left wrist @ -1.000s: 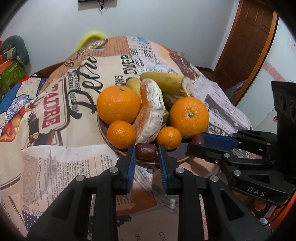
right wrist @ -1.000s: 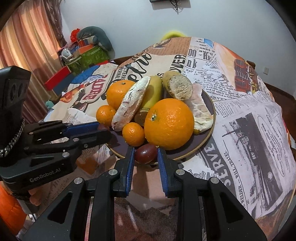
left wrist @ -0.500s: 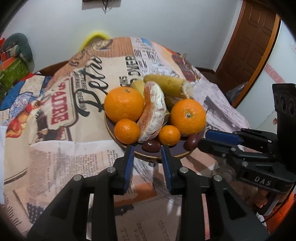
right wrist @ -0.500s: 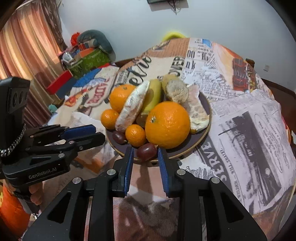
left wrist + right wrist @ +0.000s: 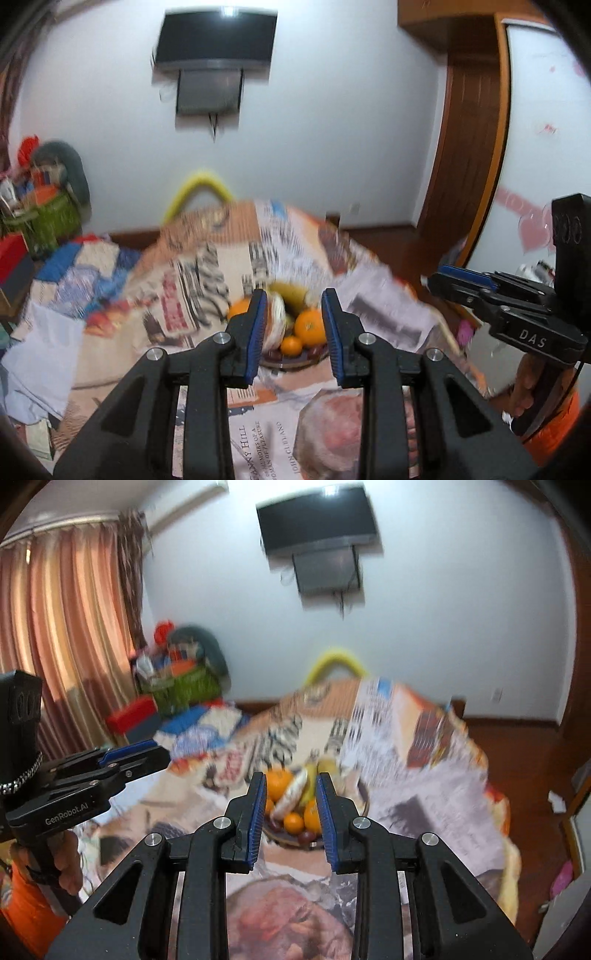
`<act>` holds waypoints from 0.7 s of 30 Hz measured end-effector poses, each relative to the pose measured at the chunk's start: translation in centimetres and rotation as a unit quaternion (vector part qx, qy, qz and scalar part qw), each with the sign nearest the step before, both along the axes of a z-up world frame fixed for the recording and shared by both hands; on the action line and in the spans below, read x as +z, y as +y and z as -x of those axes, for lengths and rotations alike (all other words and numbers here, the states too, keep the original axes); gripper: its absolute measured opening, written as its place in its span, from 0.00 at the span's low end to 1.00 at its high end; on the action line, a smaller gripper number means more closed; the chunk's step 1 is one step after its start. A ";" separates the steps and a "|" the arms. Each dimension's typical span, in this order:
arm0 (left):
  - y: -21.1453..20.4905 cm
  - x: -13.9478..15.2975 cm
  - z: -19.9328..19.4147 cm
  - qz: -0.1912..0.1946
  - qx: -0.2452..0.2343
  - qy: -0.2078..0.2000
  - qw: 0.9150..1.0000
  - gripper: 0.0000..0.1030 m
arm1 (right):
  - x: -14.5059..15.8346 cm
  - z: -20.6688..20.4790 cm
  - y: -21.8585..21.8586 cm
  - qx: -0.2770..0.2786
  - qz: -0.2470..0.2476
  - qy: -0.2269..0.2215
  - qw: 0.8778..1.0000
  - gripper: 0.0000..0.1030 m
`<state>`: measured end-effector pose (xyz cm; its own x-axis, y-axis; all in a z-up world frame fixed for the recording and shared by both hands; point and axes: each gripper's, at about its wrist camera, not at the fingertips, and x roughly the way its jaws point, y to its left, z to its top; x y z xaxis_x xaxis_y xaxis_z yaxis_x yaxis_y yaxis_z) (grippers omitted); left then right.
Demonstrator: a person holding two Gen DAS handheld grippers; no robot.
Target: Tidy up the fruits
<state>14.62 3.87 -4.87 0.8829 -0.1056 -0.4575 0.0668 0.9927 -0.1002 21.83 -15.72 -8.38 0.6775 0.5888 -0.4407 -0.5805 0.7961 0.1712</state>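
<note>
On the newspaper-print tablecloth (image 5: 384, 295), well beyond both tools, sits the dark plate (image 5: 284, 840) heaped with fruit. Both views are smeared by motion, so detail on the far things is soft.

In the left wrist view the left gripper (image 5: 294, 332) has its blue-padded fingers spread with nothing between them; the plate shows through the gap, far off. There a large orange (image 5: 311, 326) lies to the right, a small mandarin (image 5: 290, 345) just nearer, a pale long fruit beside the left finger, and a banana (image 5: 290, 291) behind. The right gripper (image 5: 443, 275) enters from the right edge of this view, seen side-on, held by a hand (image 5: 526, 391); from this angle I cannot tell how far its fingers stand apart.

The right wrist view settles that: the right gripper's fingers are spread and hold nothing. It alone shows two dark reddish dates (image 5: 306, 836) at the near rim of the plate, and another orange (image 5: 279, 781) at the far left of the heap. It alone shows the curtain (image 5: 62, 635) on the left. The left gripper appears at its left edge, side-on.

A wall television (image 5: 216, 37) hangs on the far wall; a wooden door (image 5: 469, 140) appears only in the left wrist view.
</note>
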 end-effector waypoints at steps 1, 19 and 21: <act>-0.2 0.8 0.9 -0.001 0.002 -0.014 1.000 0.29 | 1.1 1.2 -0.5 -0.004 -0.009 -0.016 1.000 0.25; -3.0 6.7 12.2 -0.047 0.039 -0.161 0.985 0.99 | 5.5 9.9 -1.0 -0.067 -0.055 -0.134 0.987 0.85; -3.0 6.6 12.5 -0.046 0.038 -0.160 0.985 0.99 | 5.4 10.1 -1.1 -0.072 -0.051 -0.131 0.987 0.92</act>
